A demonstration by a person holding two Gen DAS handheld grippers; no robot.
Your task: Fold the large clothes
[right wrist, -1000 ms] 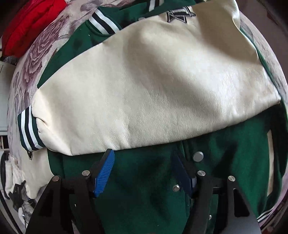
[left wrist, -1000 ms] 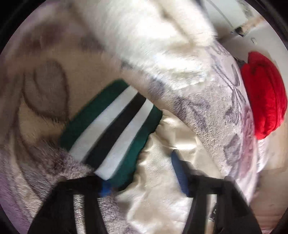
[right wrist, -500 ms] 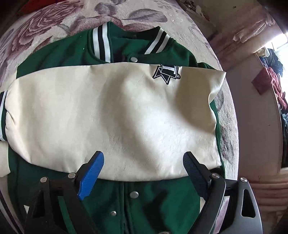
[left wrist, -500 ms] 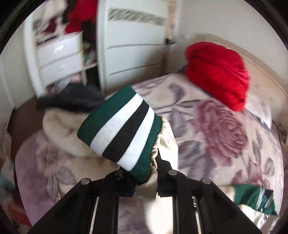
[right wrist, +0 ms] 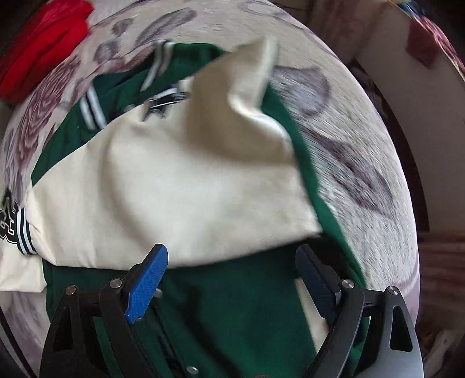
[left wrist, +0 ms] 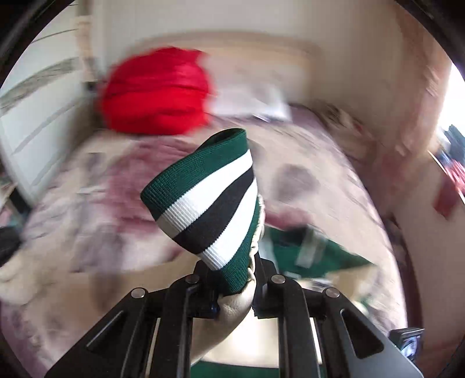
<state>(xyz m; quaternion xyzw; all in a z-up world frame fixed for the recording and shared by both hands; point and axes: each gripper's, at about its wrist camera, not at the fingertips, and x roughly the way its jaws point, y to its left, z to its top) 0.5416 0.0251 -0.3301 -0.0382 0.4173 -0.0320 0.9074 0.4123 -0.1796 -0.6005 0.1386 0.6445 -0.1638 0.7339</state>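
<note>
A floral bedspread [right wrist: 363,186] covers the bed — cream headboard [left wrist: 261,55], pale wall [left wrist: 203,17] behind, daylight at right.

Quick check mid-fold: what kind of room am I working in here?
Most likely a bedroom: the varsity jacket lies on a bed's floral blanket, with a headboard and a red pillow behind.

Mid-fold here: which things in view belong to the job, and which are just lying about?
Job:
- green varsity jacket with cream leather sleeves, spread on the bed
- its green, white and black striped knit cuff, clamped in the left gripper
- right gripper, open above the jacket

Lying about:
- red bundled fabric by the headboard
- floral plush blanket
</note>
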